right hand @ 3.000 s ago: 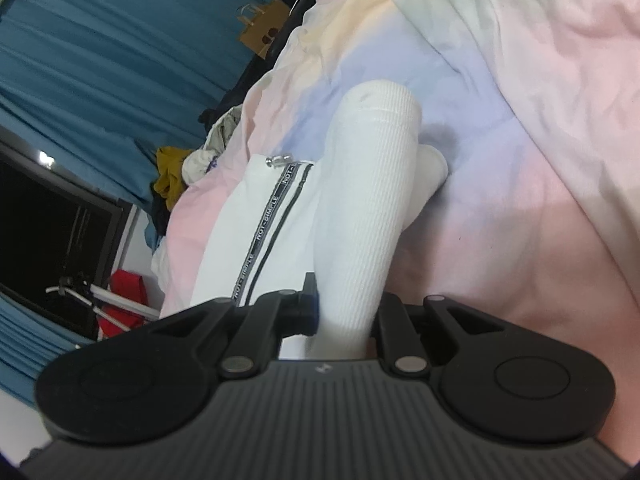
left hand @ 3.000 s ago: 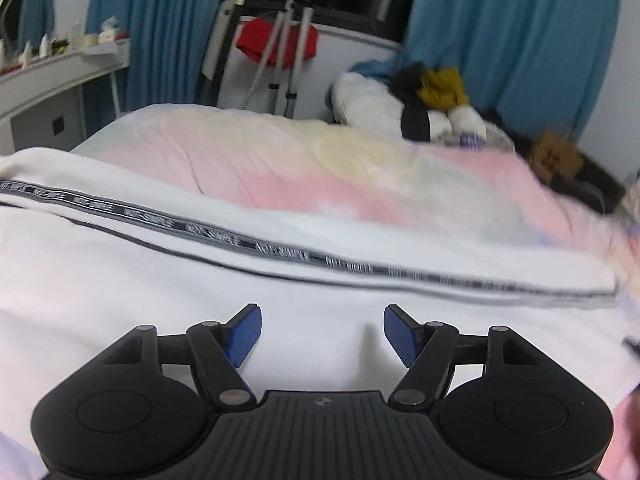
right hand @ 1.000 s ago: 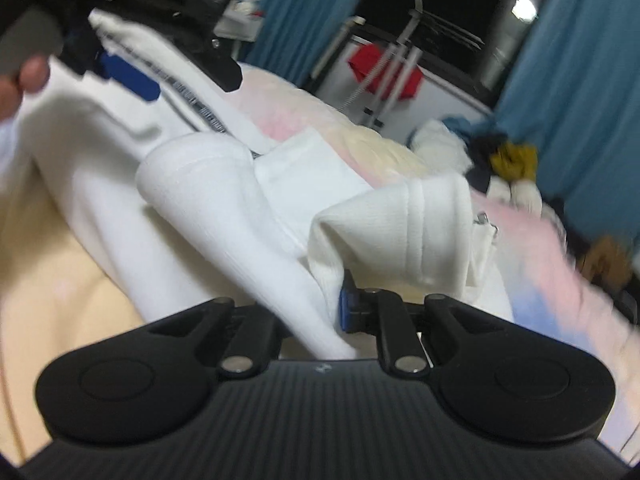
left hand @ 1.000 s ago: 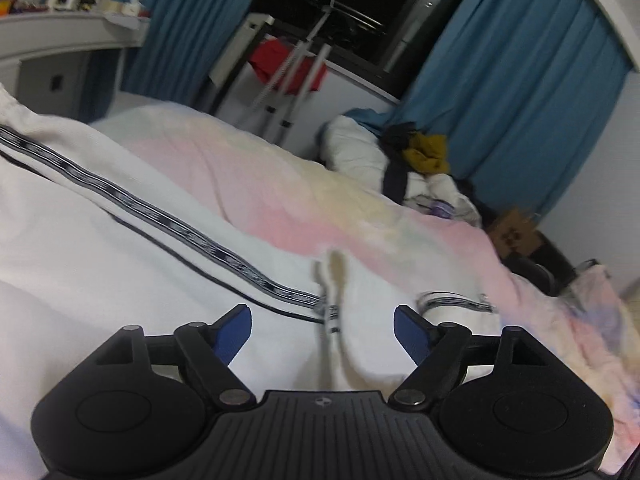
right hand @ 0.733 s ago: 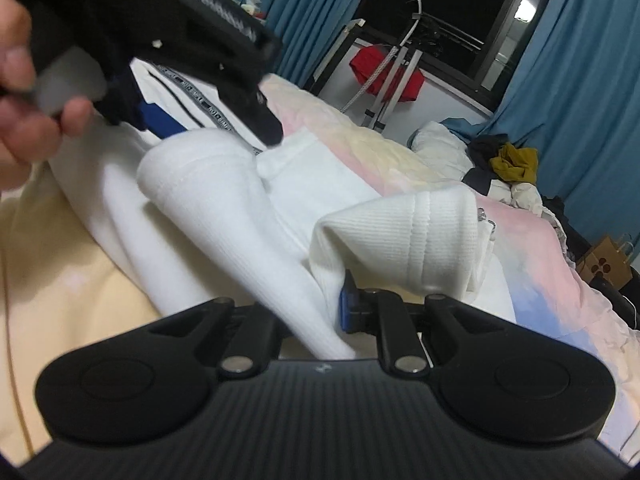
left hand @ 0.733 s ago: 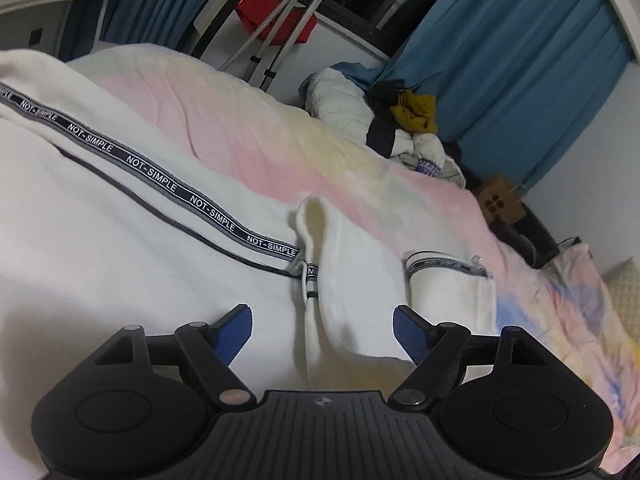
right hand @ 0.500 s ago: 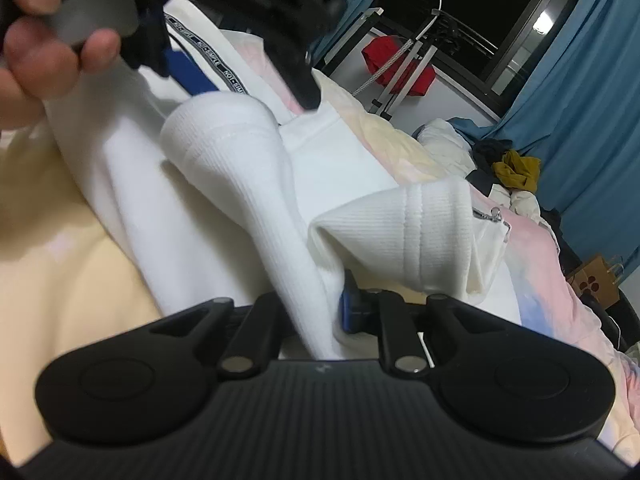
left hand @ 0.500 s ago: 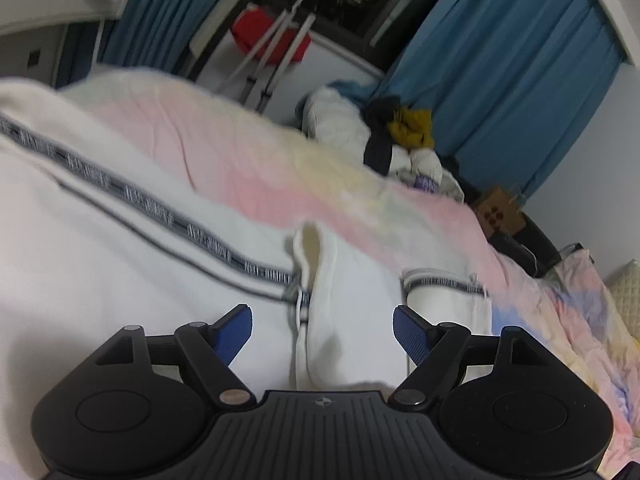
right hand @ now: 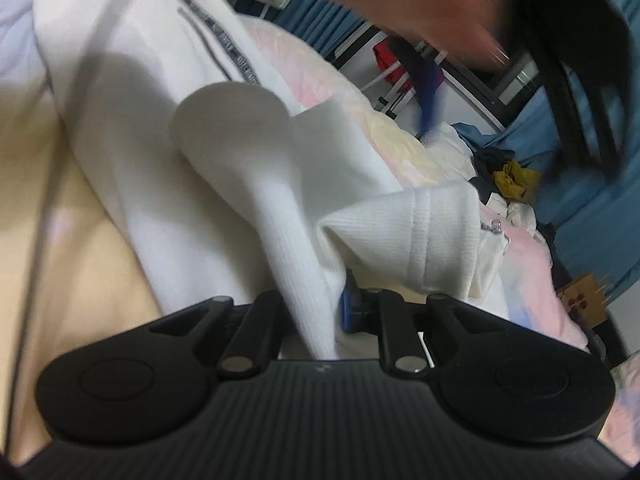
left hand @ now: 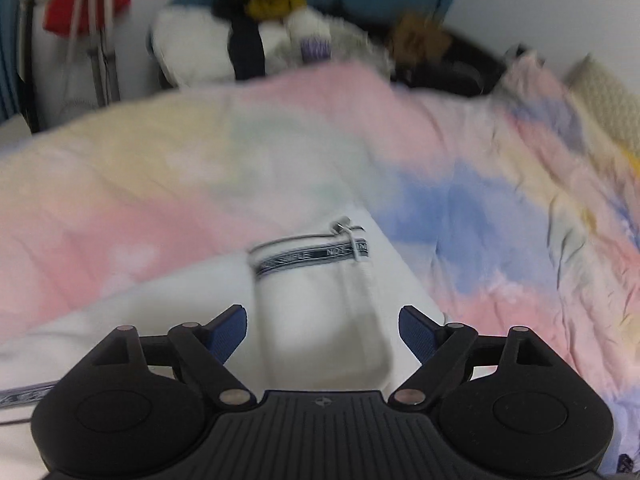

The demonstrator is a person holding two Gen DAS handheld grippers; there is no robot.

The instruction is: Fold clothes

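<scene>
Your right gripper pinches the white garment; your left gripper is opening, spread above its cuff, gripping nothing.

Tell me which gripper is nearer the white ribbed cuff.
Right. The right gripper has its jaws shut on the cuff. The left gripper, jaws opening with nothing pinched, hovers over the zipper end of the garment instead.

Both the left gripper and right gripper are matte black, ribbed, with blue pads and silver pivot screws.
</scene>
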